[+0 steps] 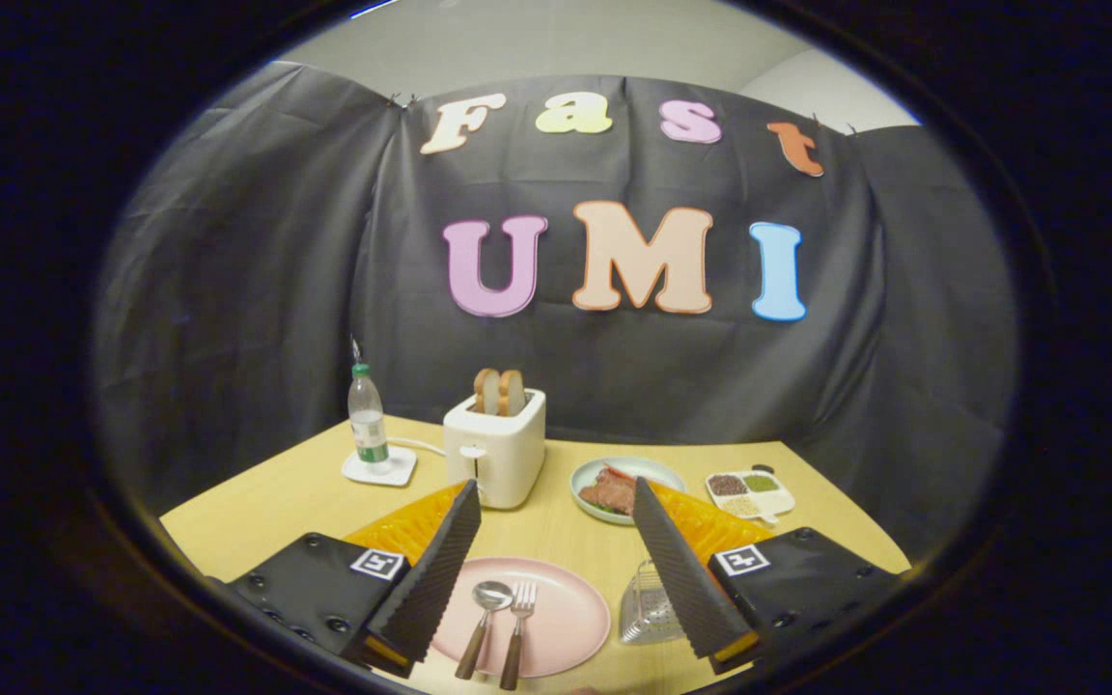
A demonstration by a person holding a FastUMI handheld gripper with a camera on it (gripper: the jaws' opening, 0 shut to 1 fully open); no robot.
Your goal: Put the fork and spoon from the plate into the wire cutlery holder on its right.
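**Fork and spoon wait on the pink plate**

A yellow wooden table (276,502) stands in front of a black cloth wall (228,290). The gripper (556,497) hangs above the table with its two fingers (440,569) spread wide apart. They hold nothing.

Low in the middle of the frame, between the fingers, lies a pink plate (566,618). On it rest a spoon (484,613) and a fork (517,627), side by side. The spoon is on the left. Both have brown handles that point toward the bottom of the frame.

Just right of the plate stands the wire holder (643,608). The right finger hides part of it.

Past the fingertips, near the middle of the frame, sits a white toaster (498,449) with two slices of bread (500,391) sticking up. To its right is a pale bowl (595,478) with food in it. Further right is a small white tray (778,502) with little heaps of seeds in its boxes.

Left of the toaster a water bottle (367,420) stands upright on a white square coaster (402,473).
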